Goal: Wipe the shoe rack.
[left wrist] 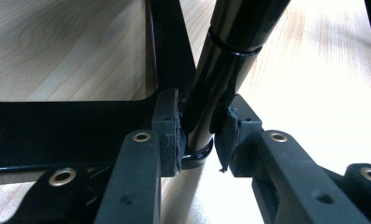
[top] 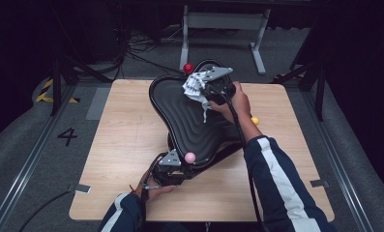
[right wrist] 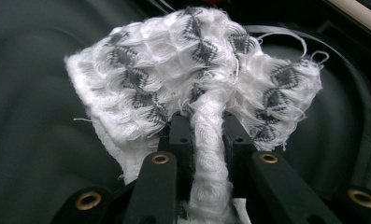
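A: Biggest first?
B: Pale wooden tabletop (top: 122, 145); square, bare wood all round the seat.

A: And the seat?
B: Black chair seat (top: 189, 121), ribbed and contoured; lying across the middle of the tabletop, broad end toward the far edge, narrow end toward the near edge; propped off the wood on its black frame.

A: Under the seat?
B: Glossy black tube (left wrist: 220, 70) of that frame, slanting up from the wood below the seat's narrow end; thin ring round its upper part.

A: Cloth?
B: White waffle-weave cloth (right wrist: 192, 70) with grey diamond pattern; bunched, frayed at the edges, lying against the seat's upper surface at the broad end.

A: Left gripper (top: 168, 169)?
B: At the seat's narrow end, near edge of the tabletop; fingers (left wrist: 169, 135) clamped on the tube, one pad on each side of it.

A: Right gripper (top: 206, 92)?
B: Over the seat's broad end; fingers (right wrist: 181, 140) pinched together on a twisted fold of the cloth.

A: Smallest bits?
B: Pink ball (top: 190, 157) just beside the seat's narrow end; yellow ball (top: 255, 121) beyond the seat's right side; red ball (top: 188, 67) past its far end.
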Demonstrator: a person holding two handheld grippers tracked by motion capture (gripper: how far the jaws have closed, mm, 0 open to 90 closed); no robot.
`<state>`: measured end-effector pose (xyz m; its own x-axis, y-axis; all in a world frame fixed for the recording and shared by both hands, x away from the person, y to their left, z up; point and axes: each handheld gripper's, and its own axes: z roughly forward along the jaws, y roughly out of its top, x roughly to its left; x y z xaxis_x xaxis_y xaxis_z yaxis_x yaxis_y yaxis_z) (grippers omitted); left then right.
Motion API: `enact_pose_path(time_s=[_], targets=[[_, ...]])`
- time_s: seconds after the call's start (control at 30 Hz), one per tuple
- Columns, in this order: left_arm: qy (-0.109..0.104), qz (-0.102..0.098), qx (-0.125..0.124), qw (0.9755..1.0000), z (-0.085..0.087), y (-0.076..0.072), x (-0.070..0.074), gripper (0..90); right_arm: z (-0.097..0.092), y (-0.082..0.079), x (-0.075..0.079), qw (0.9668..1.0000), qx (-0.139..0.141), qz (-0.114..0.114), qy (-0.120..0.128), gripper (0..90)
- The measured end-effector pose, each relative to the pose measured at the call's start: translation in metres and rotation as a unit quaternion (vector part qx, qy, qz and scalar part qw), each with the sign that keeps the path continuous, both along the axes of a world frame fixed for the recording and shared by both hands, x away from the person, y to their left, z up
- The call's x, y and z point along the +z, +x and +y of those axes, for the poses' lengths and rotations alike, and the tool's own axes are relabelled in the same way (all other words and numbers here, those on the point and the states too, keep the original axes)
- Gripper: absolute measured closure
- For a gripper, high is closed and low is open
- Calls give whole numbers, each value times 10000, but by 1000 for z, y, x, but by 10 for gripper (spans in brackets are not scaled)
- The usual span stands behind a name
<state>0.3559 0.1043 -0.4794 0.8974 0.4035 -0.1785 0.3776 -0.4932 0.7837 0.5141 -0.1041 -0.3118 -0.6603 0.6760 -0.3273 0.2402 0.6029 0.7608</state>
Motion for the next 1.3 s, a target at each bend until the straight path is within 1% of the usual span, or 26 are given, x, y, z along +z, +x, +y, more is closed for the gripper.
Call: enact_pose_path(time_s=[0.07, 0.1, 0.13, 0.17, 0.2, 0.23, 0.33, 0.37, 0.4, 0.53, 0.57, 0.63, 0.77, 0.83, 0.87, 0.9, 0.93, 0.97, 1.0, 1.03, 1.07, 1.1, 1.13, 1.17, 1.2, 1.3], targets=[[-4, 3, -3, 10000, 0, 0, 0, 706, -13, 5, -2, 9998, -184, 15, -36, 783], [-4, 3, -3, 10000, 0, 0, 0, 706, -13, 5, -2, 9998, -184, 15, -36, 783], [-4, 9, 1, 10000, 0, 0, 0, 706, -21, 7, -3, 9995, -305, 49, -18, 784], [-4, 6, -4, 10000, 0, 0, 0, 707, -28, 9, -5, 9989, -459, 53, -94, 783], [-3, 10, 4, 10000, 0, 0, 0, 706, -36, 11, -6, 9987, -512, 75, -12, 784], [-4, 13, 12, 10000, 0, 0, 0, 706, -42, 13, -8, 9976, -675, 79, -105, 783], [-26, 17, 7, 10000, 0, 0, 0, 705, -55, 14, -13, 9967, -802, 71, -73, 788], [-26, 21, 2, 10000, 0, 0, 0, 705, -58, 14, -13, 9970, -765, 76, 11, 788], [-38, 21, 4, 10000, -1, 0, 0, 705, -58, 14, -13, 9970, -770, 84, 19, 788], [-23, 14, 6, 10000, -1, 0, 0, 705, -52, 11, -14, 9962, -870, -18, -103, 794], [10, 17, 9, 10000, 0, 0, 0, 705, -51, 11, -14, 9960, -879, -34, -143, 795], [5, 0, 8, 10000, -1, 0, 0, 704, -49, 9, -15, 9965, -823, -19, -118, 795], [2, -4, 9, 10000, -1, 0, 0, 704, -45, 4, -15, 9984, -546, 128, 59, 793], [2, -2, 11, 10000, -1, 0, 0, 703, -40, 0, -15, 9988, -490, 33, -73, 793], [3, -6, 7, 10000, -1, 0, 0, 703, -39, -1, -15, 9990, -436, 48, -44, 791], [4, 2, 14, 10000, -1, 0, 0, 703, -37, -2, -14, 9994, -318, 149, 74, 790], [4, 2, 14, 10000, -1, 0, 0, 703, -35, -4, -15, 9996, -230, 135, 83, 790], [3, -6, 12, 10000, -1, 0, 0, 703, -30, -8, -14, 9998, -197, 76, 3, 790], [5, -7, 13, 10000, -1, 0, 0, 703, -27, -9, -14, 9999, -132, 74, -33, 787], [6, -6, 18, 10000, -1, 0, 0, 703, -24, -11, -14, 9999, -35, 121, 10, 789], [6, -6, 18, 10000, -1, 0, 0, 703, -24, -11, -14, 9999, -35, 121, 10, 789], [9, -11, 15, 10000, -1, 0, 0, 703, -17, -15, -13, 10000, 19, 55, -59, 789], [11, 2, 23, 10000, -1, 0, 0, 703, -12, -18, -13, 9998, 176, 73, -45, 788], [13, 1, 28, 10000, -1, 0, 0, 703, -7, -21, -13, 9996, 248, 98, 23, 788], [5, 6, 36, 10000, -1, 0, 0, 703, 0, -25, -13, 9994, 345, 62, 0, 788], [-15, 6, 38, 10000, -1, 0, 0, 702, 18, -34, -12, 9979, 650, 66, 16, 787]])
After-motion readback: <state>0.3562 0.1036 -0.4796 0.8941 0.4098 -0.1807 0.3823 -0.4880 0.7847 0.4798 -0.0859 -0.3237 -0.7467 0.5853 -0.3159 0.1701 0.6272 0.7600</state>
